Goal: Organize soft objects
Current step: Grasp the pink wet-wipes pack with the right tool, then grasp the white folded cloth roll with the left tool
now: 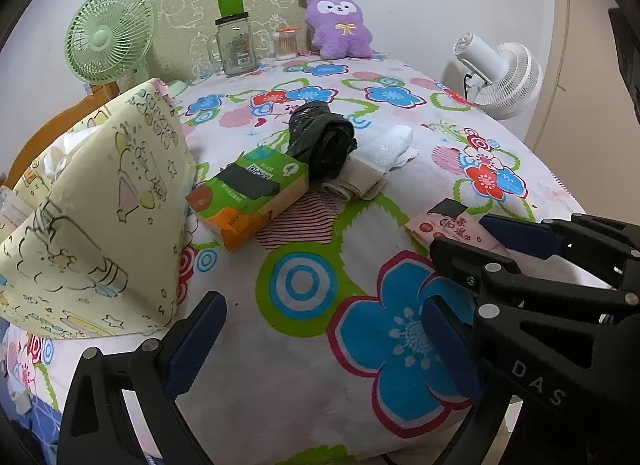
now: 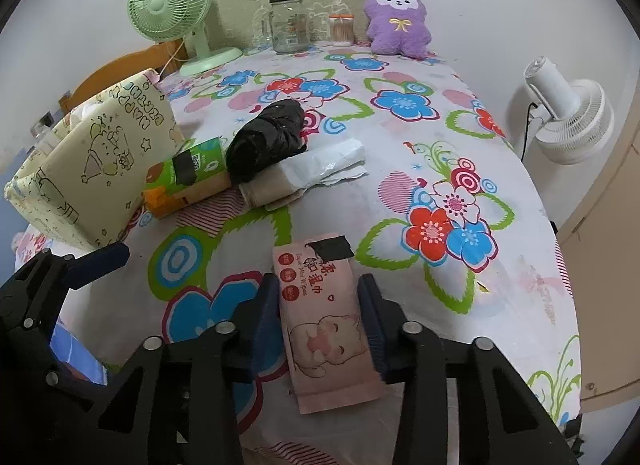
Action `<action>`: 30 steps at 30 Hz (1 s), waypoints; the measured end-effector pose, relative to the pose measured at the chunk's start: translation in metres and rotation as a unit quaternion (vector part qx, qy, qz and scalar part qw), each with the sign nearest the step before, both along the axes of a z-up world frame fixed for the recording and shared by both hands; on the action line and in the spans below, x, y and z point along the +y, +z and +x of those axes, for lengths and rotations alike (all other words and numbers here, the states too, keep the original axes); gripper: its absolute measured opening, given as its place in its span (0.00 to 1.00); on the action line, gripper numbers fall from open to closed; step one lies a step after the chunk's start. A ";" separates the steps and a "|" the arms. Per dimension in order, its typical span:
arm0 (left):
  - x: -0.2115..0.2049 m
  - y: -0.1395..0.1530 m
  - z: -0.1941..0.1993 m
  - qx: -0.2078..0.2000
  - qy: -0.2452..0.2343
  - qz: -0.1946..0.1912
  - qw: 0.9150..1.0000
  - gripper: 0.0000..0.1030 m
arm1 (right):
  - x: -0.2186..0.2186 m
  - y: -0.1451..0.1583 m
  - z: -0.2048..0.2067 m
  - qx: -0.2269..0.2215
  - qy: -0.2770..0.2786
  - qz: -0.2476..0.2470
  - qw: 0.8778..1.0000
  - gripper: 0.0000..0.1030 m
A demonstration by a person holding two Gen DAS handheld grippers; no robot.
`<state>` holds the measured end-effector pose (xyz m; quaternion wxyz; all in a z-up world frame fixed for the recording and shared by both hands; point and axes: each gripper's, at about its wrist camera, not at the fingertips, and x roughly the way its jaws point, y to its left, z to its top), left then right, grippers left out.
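**Right claw closes around the pink wipes pack**

The step in hand is the pick of the wipes pack (image 2: 328, 317) from the flowered cloth (image 2: 460, 137). The pack lies flat between the two pads of the right gripper (image 2: 320, 319); both pads seem to touch its long edges, so I judge it gripped. The left gripper (image 1: 320, 341) hangs open over the cloth, holding nothing. Next, probably, comes a lift toward the yellow fabric bin (image 2: 100, 161), without squeezing the soft pack out.

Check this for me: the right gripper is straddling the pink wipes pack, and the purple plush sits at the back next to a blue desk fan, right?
Not quite. The desk fan is green, not blue, as the right wrist view shows. The right gripper does straddle the pink wipes pack, and the purple plush sits at the back.
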<state>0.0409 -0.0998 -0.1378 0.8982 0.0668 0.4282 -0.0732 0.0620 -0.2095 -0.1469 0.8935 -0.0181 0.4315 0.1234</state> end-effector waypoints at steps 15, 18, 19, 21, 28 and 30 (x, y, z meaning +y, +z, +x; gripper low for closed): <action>-0.038 0.015 0.030 -0.024 -0.021 0.005 0.999 0.90 | -0.030 0.018 0.023 -0.017 -0.037 0.027 0.999 0.39; -0.043 0.017 0.040 -0.027 -0.023 0.007 0.999 0.87 | -0.036 0.022 0.028 -0.023 -0.042 0.032 0.998 0.39; -0.044 0.017 0.043 -0.025 -0.023 0.005 0.999 0.87 | -0.038 0.022 0.029 -0.024 -0.045 0.033 0.998 0.39; -0.047 0.017 0.049 -0.021 -0.026 -0.001 0.999 0.84 | -0.040 0.023 0.033 -0.026 -0.049 0.033 0.998 0.39; -0.060 0.012 0.070 -0.011 -0.030 -0.001 1.000 0.83 | -0.049 0.024 0.049 -0.027 -0.056 0.040 0.997 0.39; -0.062 0.011 0.077 -0.007 -0.028 0.000 1.000 0.83 | -0.050 0.023 0.053 -0.026 -0.057 0.042 0.997 0.39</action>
